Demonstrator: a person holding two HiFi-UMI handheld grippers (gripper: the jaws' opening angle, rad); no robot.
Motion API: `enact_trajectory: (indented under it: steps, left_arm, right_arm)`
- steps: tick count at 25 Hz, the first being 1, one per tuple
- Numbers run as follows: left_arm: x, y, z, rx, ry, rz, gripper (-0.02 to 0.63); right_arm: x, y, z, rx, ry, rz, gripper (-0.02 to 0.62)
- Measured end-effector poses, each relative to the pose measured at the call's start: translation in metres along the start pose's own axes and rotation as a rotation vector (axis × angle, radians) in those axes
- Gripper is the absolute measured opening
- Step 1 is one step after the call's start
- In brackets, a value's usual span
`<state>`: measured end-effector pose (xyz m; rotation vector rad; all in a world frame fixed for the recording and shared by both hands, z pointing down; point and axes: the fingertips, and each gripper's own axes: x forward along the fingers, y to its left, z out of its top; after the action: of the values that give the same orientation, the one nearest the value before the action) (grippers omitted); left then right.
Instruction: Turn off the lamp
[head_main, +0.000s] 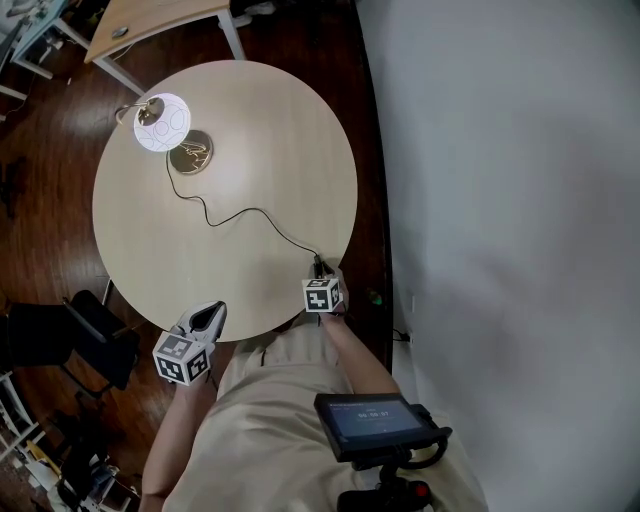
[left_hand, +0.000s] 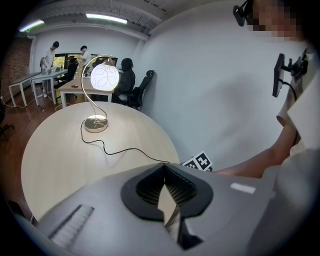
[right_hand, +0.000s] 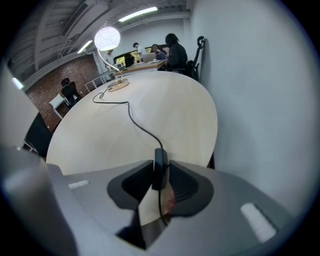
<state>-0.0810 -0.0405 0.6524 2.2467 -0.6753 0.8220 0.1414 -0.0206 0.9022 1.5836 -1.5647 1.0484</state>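
The lamp (head_main: 161, 122) stands at the far left of the round table (head_main: 270, 130), its white globe (left_hand: 104, 76) lit above a metal base (head_main: 190, 152). A thin black cord (head_main: 240, 212) runs from the base to a black inline switch (head_main: 320, 268) at the table's near edge. My right gripper (head_main: 322, 272) points steeply down there. The switch (right_hand: 160, 167) stands upright between its jaws, which close against both of its sides. My left gripper (head_main: 210, 315) hovers off the near edge, shut and empty, far from the lamp.
A white wall (head_main: 500, 150) runs close along the table's right side. A wooden desk (head_main: 150, 20) stands beyond the table and a black chair (head_main: 90, 335) at its near left. A small screen (head_main: 375, 422) hangs at my chest. People sit at desks (left_hand: 125, 75) behind the lamp.
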Motion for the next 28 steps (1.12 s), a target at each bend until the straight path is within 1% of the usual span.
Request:
enact_trajectory:
  steps: [7,15,20,28]
  left_arm:
    - [-0.003,-0.001,-0.003,0.008,0.005,0.0,0.005]
    - [-0.007,0.003,-0.014,-0.006,0.008,0.021,0.005]
    - [-0.009,-0.005,-0.017,-0.011,0.003,0.018,0.005]
    - [-0.013,-0.01,-0.025,-0.029,0.0,0.026,0.005]
  right_arm:
    - [0.001,-0.001,0.0,-0.004,-0.004,-0.027,0.1]
    - [0.009,0.0,0.002,-0.037,0.031,-0.064,0.096]
    - [0.007,-0.001,0.003,-0.052,0.045,-0.083,0.091]
    - [0.01,-0.001,0.001,-0.091,0.055,-0.089,0.084]
